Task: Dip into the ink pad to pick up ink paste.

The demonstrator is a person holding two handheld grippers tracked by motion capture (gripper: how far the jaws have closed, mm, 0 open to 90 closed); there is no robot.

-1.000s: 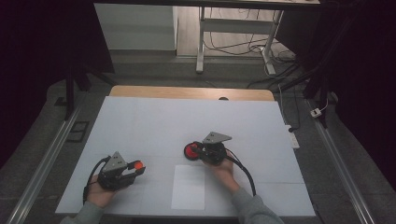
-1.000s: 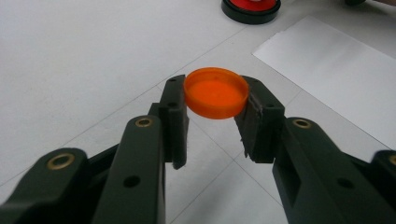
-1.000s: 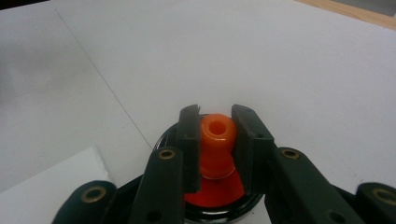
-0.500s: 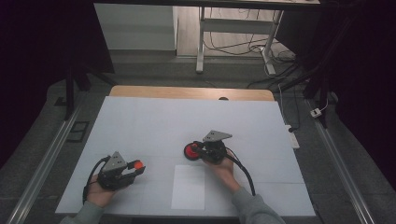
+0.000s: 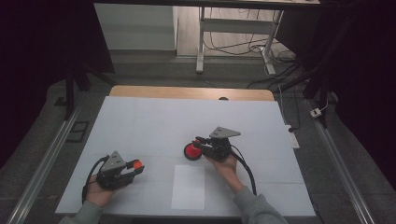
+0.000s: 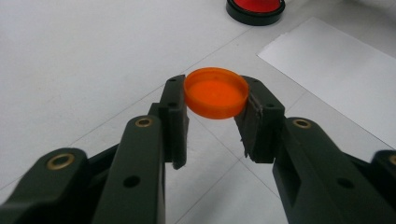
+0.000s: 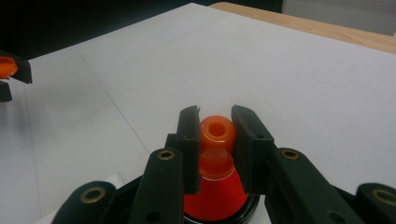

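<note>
1. Left hand-held gripper (image 6: 212, 123) clamps orange cap (image 6: 215, 92) flat, just above desk (image 5: 154, 121).
2. Right hand-held gripper (image 7: 215, 149) grips nozzle of red cone bottle (image 7: 215, 186), which stands upright mid-desk.
3. Bottle lies to cap's right & farther up the desk, well apart; left one must carry it over.
</note>
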